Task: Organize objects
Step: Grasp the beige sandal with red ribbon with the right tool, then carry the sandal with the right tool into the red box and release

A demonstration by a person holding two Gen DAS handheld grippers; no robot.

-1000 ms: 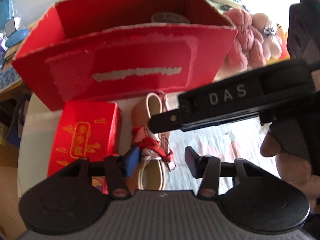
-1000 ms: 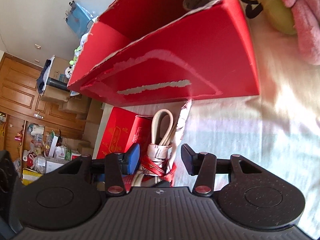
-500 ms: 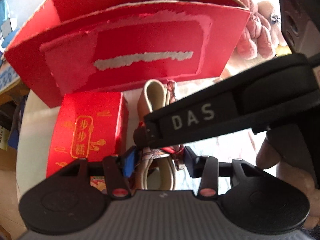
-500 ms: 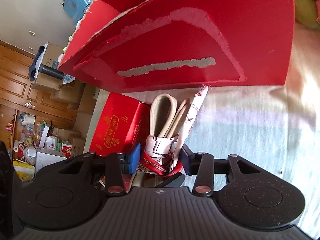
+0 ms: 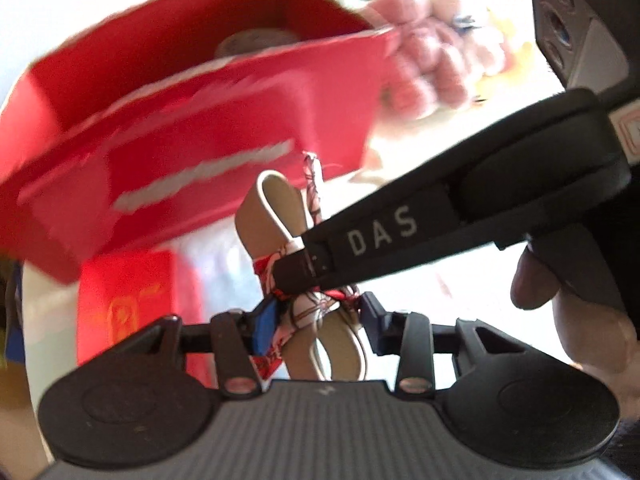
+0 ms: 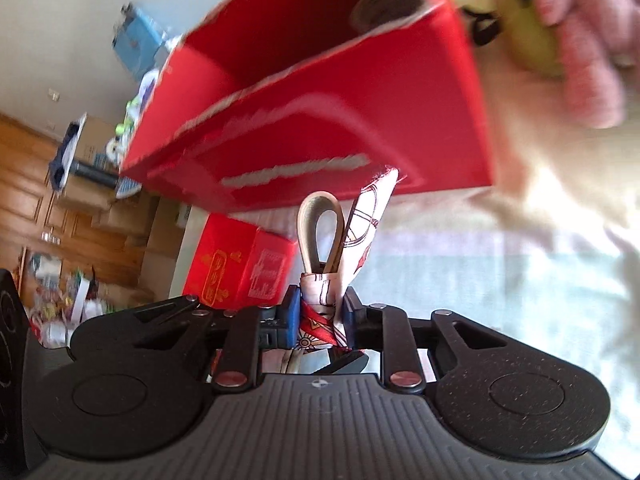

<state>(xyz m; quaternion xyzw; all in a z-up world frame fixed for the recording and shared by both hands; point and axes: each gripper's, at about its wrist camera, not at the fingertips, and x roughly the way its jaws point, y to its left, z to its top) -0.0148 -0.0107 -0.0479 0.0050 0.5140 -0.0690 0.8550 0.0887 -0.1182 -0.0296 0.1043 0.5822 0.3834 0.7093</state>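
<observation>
A folded beige strap tied with a red-and-white scarf point(image 5: 276, 216) point(image 6: 320, 232) is held upright in front of the big open red box point(image 5: 200, 128) point(image 6: 320, 120). My right gripper point(image 6: 321, 312) is shut on the scarf knot. In the left wrist view, one of its black fingers point(image 5: 380, 236), marked DAS, reaches in from the right onto the knot. My left gripper point(image 5: 318, 318) is open, its fingers on either side of the bundle's lower part. A person's hand point(image 5: 560, 300) holds the right gripper's handle.
A small red gift box point(image 5: 128, 304) point(image 6: 236, 264) lies to the left of the bundle. A tape roll point(image 5: 256, 40) point(image 6: 384, 0) sits inside the big box. Pink plush toys point(image 5: 436, 60) point(image 6: 580, 40) and a green one point(image 6: 528, 20) lie to the right. Both views are motion-blurred.
My right gripper has shut on the scarf-tied strap. Both views have tilted and blurred, and the big box's opening shows again. The left gripper stays open around the bundle.
</observation>
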